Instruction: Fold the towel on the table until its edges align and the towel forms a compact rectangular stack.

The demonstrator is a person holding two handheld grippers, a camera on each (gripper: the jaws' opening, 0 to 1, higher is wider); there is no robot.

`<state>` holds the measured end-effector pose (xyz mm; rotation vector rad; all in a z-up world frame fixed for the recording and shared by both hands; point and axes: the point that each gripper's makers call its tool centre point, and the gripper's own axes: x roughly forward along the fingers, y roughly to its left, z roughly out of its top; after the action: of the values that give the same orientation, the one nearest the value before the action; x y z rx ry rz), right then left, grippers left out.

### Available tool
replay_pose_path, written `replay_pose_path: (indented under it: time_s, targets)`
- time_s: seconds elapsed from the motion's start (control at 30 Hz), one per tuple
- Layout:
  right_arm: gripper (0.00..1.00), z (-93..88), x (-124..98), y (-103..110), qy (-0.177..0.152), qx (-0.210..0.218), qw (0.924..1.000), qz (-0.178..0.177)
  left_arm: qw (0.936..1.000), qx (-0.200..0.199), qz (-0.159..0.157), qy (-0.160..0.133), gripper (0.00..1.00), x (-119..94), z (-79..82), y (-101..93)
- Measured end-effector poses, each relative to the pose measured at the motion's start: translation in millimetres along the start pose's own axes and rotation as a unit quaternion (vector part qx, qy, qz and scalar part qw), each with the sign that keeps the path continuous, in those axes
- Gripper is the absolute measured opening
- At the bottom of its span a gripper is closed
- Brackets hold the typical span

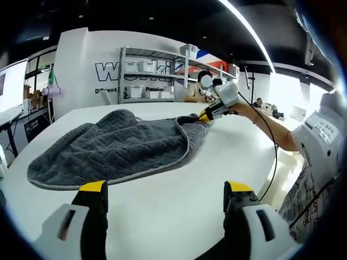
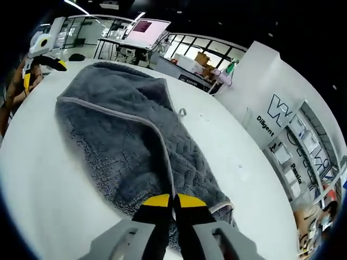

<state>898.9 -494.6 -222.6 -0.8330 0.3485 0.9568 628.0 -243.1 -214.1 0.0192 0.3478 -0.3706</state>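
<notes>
Towel (image 1: 116,149) lay on the white table (image 1: 206,179), already doubled over roughly, its pale-trimmed edge curving across the top layer and not yet lined up. My right gripper (image 2: 173,201) had its jaws together on a far corner of the towel, as the right gripper view showed, with cloth bunched under the yellow tips; in the left gripper view I saw it pinching that same corner at the table's far side. My left gripper (image 1: 165,195) was apart and empty, hovering over bare table just short of the near edge of the towel. I judged I was mid-fold, one corner caught. Next I would need the left jaws on the matching corner, so both could lift together and carry that end across squarely.
</notes>
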Motion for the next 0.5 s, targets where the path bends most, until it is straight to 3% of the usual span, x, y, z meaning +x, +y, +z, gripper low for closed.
replay_pose_path:
  time_s: [0.27,0.5]
  targets:
    - [0.03,-2.1,-20.2,-7.1,-0.002,-0.003,0.9999,-0.014,0.9999,0.001,-0.011,0.002,0.93,5.2,-0.7,-5.7]
    - [0.03,-16.1,-48.0,-2.5,0.004,-0.005,0.9998,-0.02,0.9999,0.001,-0.012,-0.001,0.93,7.0,1.1,-5.9]
